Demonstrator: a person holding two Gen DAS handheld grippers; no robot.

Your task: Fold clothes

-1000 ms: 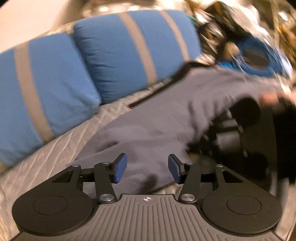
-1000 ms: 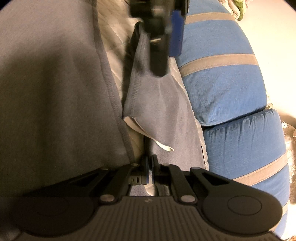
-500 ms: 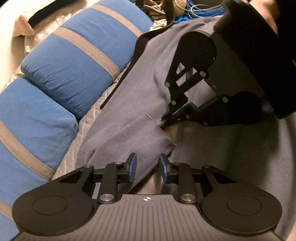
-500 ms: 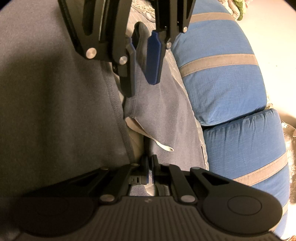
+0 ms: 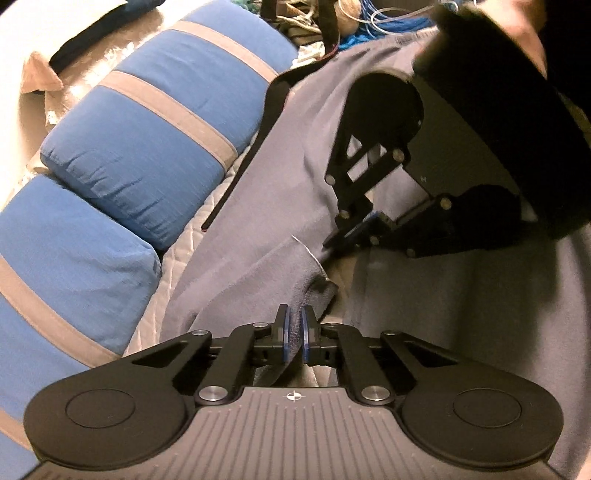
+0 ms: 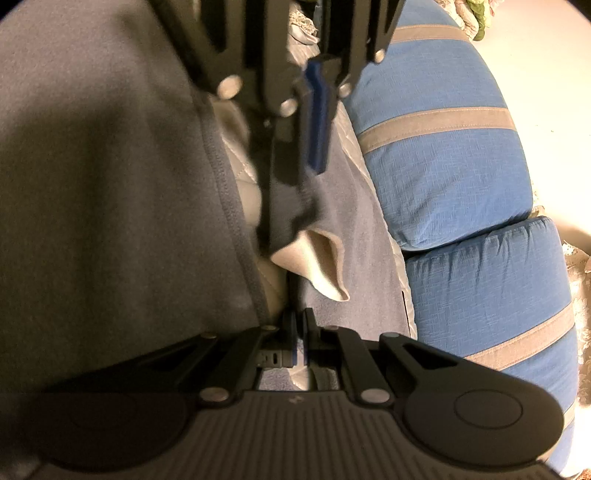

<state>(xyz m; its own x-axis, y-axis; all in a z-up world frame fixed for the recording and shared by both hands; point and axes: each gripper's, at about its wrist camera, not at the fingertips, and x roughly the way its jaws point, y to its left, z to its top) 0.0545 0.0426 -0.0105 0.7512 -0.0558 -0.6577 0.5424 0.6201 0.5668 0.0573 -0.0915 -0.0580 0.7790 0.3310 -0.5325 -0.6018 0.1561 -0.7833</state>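
Grey garment (image 5: 258, 206) edge, pinched between left hand-held gripper (image 5: 294, 334) pads

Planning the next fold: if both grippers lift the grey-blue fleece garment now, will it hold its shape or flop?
The grey-blue fleece garment will likely flop: it already drapes in soft folds over the quilted white cover. Pinched edges at the left gripper and right gripper probably hold; the napped fabric looks grippy and light.

The grey garment (image 5: 461, 295) runs off the frame; the cable clutter (image 5: 369, 22) beyond is blurred, perhaps blue wires.
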